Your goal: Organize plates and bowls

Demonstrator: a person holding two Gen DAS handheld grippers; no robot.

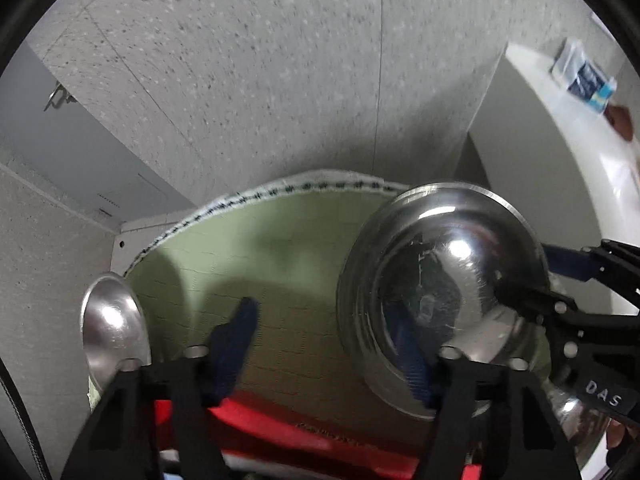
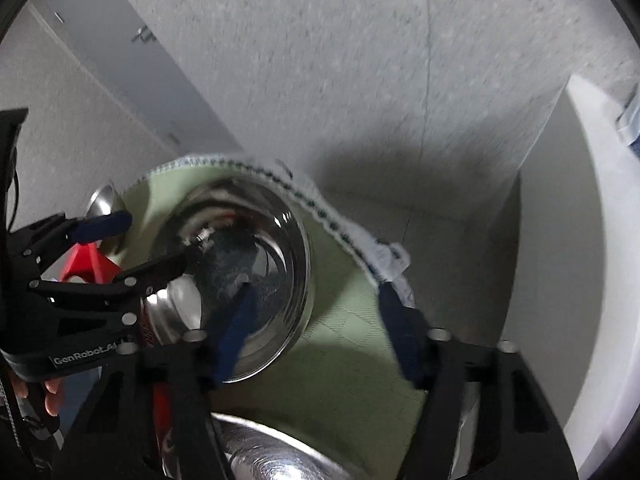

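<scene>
A large steel bowl (image 1: 440, 296) stands on its edge over a green mat (image 1: 280, 264); it also shows in the right wrist view (image 2: 256, 276). My left gripper (image 1: 332, 344) is open, its right finger inside the bowl and its left finger clear of it. My right gripper (image 2: 316, 312) is open, its left finger at the bowl's rim; it shows at the right of the left wrist view (image 1: 568, 280). A smaller steel dish (image 1: 112, 328) stands on edge at the left. Another steel dish (image 2: 280, 456) lies below my right gripper.
A red rack (image 1: 280, 428) sits at the mat's near edge. Speckled grey walls close in behind and to the left. A white cabinet (image 1: 560, 152) stands to the right with a blue-and-white packet (image 1: 584, 76) on top.
</scene>
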